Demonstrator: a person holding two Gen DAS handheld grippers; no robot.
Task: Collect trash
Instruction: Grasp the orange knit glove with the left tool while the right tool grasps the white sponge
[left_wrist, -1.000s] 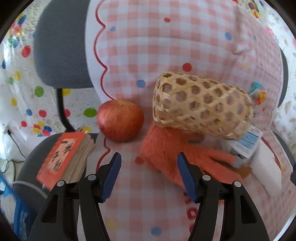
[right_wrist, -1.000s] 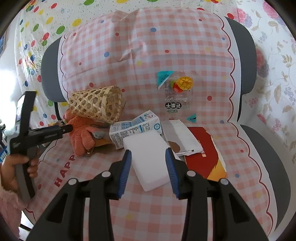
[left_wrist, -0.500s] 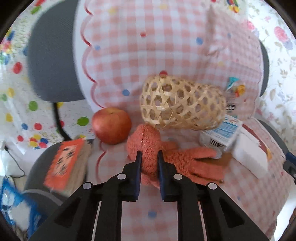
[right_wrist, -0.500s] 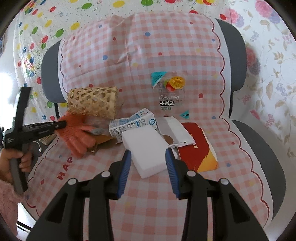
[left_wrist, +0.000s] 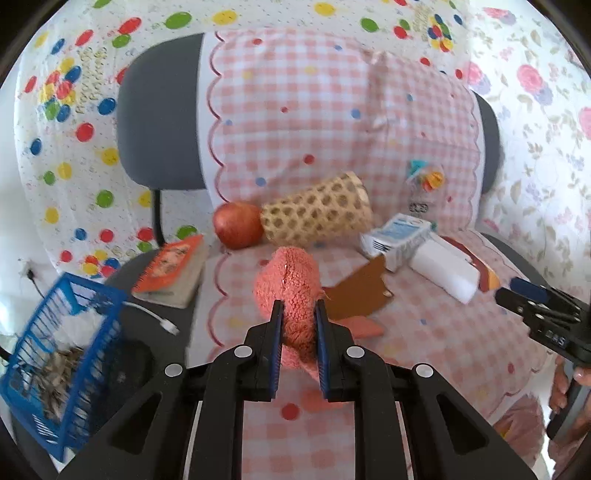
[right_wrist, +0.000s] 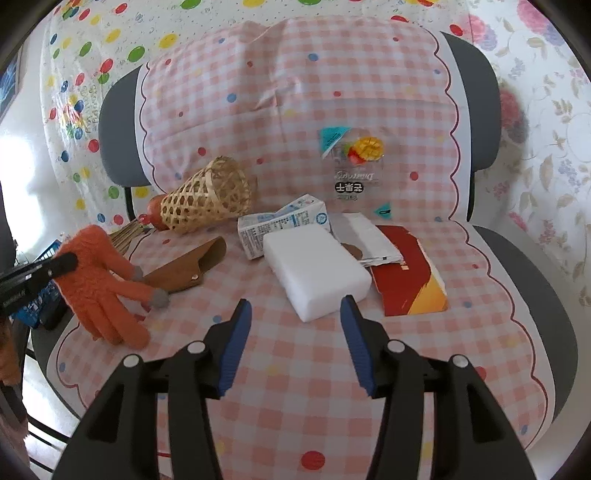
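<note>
Orange fleece, a glove (left_wrist: 291, 295), is pinched between the pads of the left claw (left_wrist: 297, 325) and hangs lifted over the near left part of the pink checked cloth (right_wrist: 295, 369) that covers the chair seat. The right claw (right_wrist: 295, 314) has just been opening; its jaws stand about half apart with nothing between them, just short of the white foam block (right_wrist: 317, 266). Beyond that block lie a milk carton (right_wrist: 284, 225), a red and orange paper wrapper (right_wrist: 410, 277) to the right, and a clear snack packet (right_wrist: 351, 162) against the backrest. A wicker basket (right_wrist: 207, 199) lies tipped on its side at far left, with an apple (left_wrist: 238, 225) beside it. A brown leather pouch (right_wrist: 184, 269) lies next to the glove.
</note>
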